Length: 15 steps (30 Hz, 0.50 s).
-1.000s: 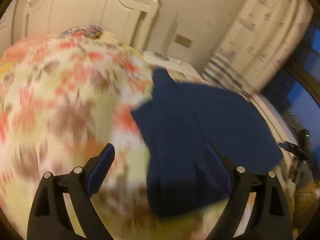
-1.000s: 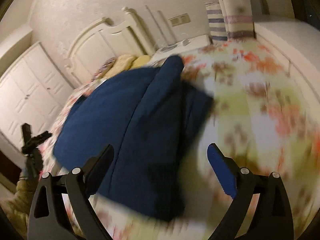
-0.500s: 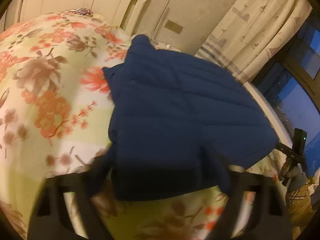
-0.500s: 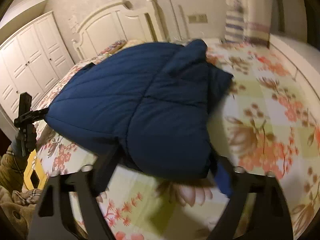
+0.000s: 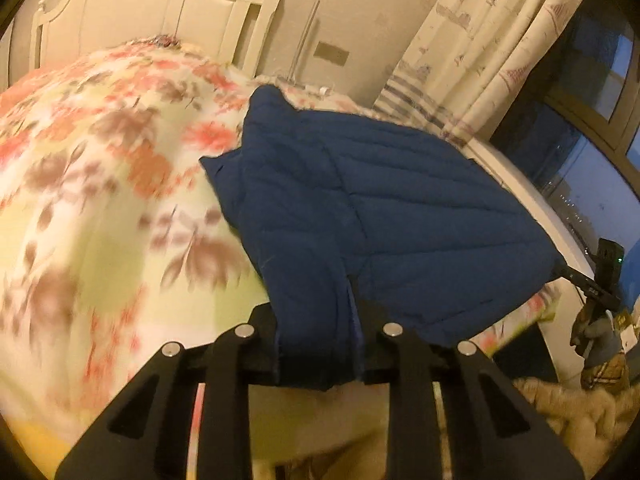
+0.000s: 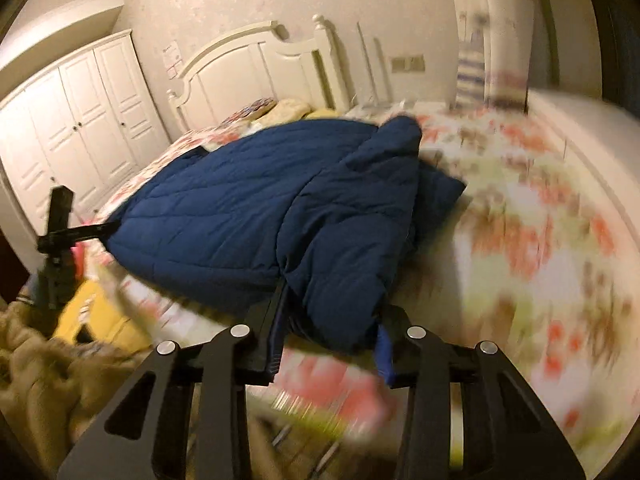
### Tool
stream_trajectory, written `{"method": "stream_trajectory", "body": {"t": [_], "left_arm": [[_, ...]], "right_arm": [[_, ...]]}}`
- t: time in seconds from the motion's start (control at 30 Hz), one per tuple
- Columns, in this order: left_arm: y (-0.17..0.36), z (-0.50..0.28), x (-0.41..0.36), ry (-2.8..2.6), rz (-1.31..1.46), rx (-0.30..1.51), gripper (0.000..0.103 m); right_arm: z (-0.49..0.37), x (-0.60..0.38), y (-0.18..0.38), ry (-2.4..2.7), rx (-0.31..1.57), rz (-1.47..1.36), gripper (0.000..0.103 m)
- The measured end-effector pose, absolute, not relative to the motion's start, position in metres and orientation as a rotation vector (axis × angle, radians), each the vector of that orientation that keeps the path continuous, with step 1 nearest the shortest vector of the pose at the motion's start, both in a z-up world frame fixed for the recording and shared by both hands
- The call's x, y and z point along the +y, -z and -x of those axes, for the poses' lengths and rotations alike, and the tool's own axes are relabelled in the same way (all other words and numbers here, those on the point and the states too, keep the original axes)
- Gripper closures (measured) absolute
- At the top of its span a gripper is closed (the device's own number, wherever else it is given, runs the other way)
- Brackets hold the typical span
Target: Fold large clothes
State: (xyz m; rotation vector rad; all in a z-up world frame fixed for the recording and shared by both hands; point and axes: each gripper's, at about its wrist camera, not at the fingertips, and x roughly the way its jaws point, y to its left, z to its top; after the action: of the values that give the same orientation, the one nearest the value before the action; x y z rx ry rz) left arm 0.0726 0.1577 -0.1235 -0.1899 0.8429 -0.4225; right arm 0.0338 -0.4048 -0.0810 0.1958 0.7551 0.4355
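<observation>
A navy quilted jacket (image 5: 400, 208) lies partly folded on the flowered bedspread (image 5: 100, 184), with a raised bump at its far end. My left gripper (image 5: 318, 320) is at the jacket's near edge. Its jaws are closing and the hem fills the gap between the fingers. In the right wrist view the same jacket (image 6: 240, 208) spreads left of centre. My right gripper (image 6: 334, 312) is closing too, with a thick lobe of the near edge between its blue pads (image 6: 382, 344). Each view shows the other gripper small at the jacket's outer corner.
A white headboard (image 6: 256, 68) and pillows stand at the bed's far end, and a white wardrobe (image 6: 80, 120) is at the left. A curtain (image 5: 480, 52) and a dark window (image 5: 580, 168) are on the right. A beige blanket (image 6: 36, 372) and a yellow item (image 6: 96, 320) lie beside the bed.
Both grippers came in to the jacket's near edge. Their jaws went from wide open to narrow, with jacket fabric now between the fingers of each.
</observation>
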Motion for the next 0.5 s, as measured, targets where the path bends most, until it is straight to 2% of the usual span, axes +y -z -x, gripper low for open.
{"method": "stream_trajectory", "body": {"t": [0.03,0.07,0.1,0.17,0.2,0.23,0.27,0.33,0.4,0.5], "left_arm": [[0.126,-0.067,0.16,0.427,0.193,0.855,0.072],[0.129,-0.064,0.163,0.421,0.192,0.867,0.062],[0.127,-0.063,0.169,0.374,0.186,0.86,0.048],[0.114,-0.062,0.18,0.259,0.181,0.799,0.034],[0.097,-0.062,0.189,0.16,0.185,0.725,0.031],[0.081,-0.063,0.195,0.12,0.206,0.666,0.028],[0.068,-0.065,0.196,0.114,0.222,0.629,0.023],[0.039,-0.078,0.182,0.129,0.216,0.567,0.016],[0.011,-0.096,0.149,0.096,0.176,0.508,0.002],[-0.012,-0.129,0.095,0.056,0.109,0.458,0.002]], "right_arm": [[-0.025,-0.409,0.084,-0.442,0.766,-0.223,0.06],[-0.019,-0.414,0.086,-0.425,0.776,-0.241,0.056],[-0.015,-0.421,0.087,-0.399,0.781,-0.257,0.046],[-0.011,-0.437,0.077,-0.316,0.745,-0.289,0.038],[-0.012,-0.447,0.066,-0.255,0.706,-0.312,0.027],[-0.013,-0.451,0.056,-0.224,0.67,-0.324,0.02],[-0.016,-0.453,0.044,-0.203,0.617,-0.328,0.007],[-0.032,-0.437,0.01,-0.222,0.467,-0.278,0.005],[-0.055,-0.414,-0.01,-0.235,0.427,-0.221,0.005],[-0.129,-0.354,-0.033,-0.267,0.517,-0.138,0.004]]}}
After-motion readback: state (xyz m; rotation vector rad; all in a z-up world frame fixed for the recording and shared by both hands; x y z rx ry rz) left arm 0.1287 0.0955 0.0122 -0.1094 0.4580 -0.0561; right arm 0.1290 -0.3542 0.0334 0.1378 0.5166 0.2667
